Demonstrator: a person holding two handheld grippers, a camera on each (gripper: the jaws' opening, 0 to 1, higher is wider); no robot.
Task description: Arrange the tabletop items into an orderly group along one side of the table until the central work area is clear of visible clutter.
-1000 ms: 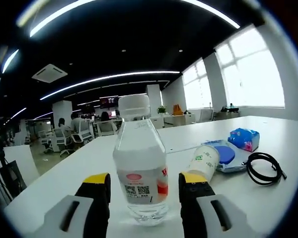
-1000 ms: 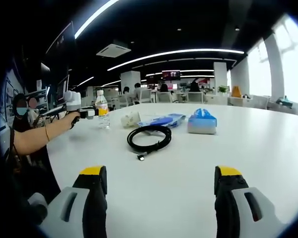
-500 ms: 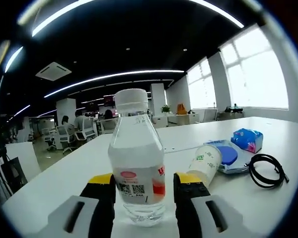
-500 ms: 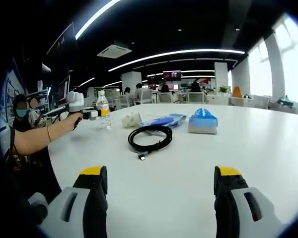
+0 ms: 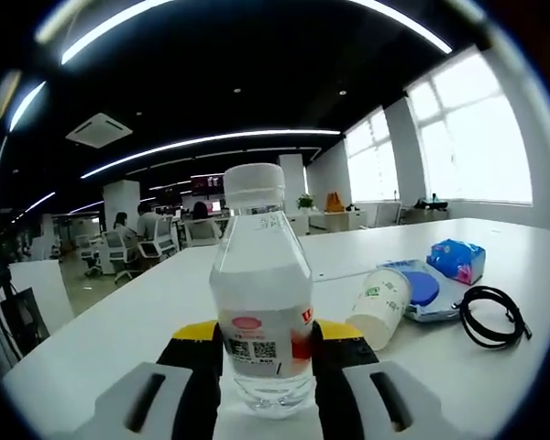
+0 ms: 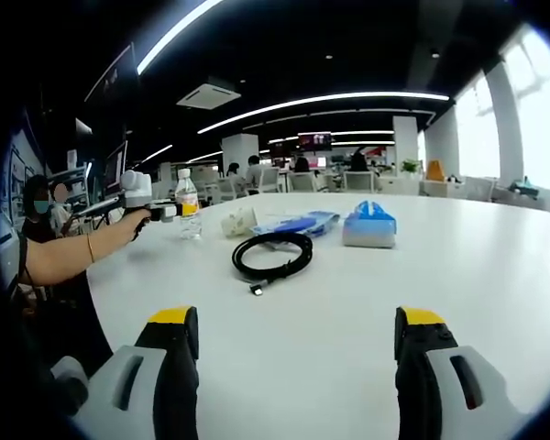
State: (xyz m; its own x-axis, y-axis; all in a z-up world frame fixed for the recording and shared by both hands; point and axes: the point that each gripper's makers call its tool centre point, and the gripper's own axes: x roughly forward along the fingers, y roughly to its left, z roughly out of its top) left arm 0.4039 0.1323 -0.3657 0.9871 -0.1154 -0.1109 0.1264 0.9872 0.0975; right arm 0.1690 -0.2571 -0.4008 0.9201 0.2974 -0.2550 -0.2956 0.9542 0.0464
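A clear water bottle [image 5: 261, 293] with a white cap and a red-and-white label stands upright on the white table [image 5: 119, 330]. My left gripper [image 5: 268, 341] is shut on it, with the yellow-tipped jaws pressed against both sides of the label. The right gripper view shows the same bottle [image 6: 189, 209] far to the left, with the left gripper [image 6: 158, 210] holding it at the end of a person's arm [image 6: 73, 252]. My right gripper [image 6: 298, 353] hovers low over the table with its jaws wide apart and nothing between them.
Right of the bottle, a paper cup [image 5: 380, 307] lies on its side against a flat blue-lidded pack [image 5: 422, 289]. A blue tissue pack [image 5: 454, 259] and a coiled black cable [image 5: 490, 313] lie further right. The cable [image 6: 273, 257] and tissue pack [image 6: 369, 226] lie ahead of my right gripper.
The left jaws have closed in from either side until they meet the bottle. The right gripper has stayed still and open.
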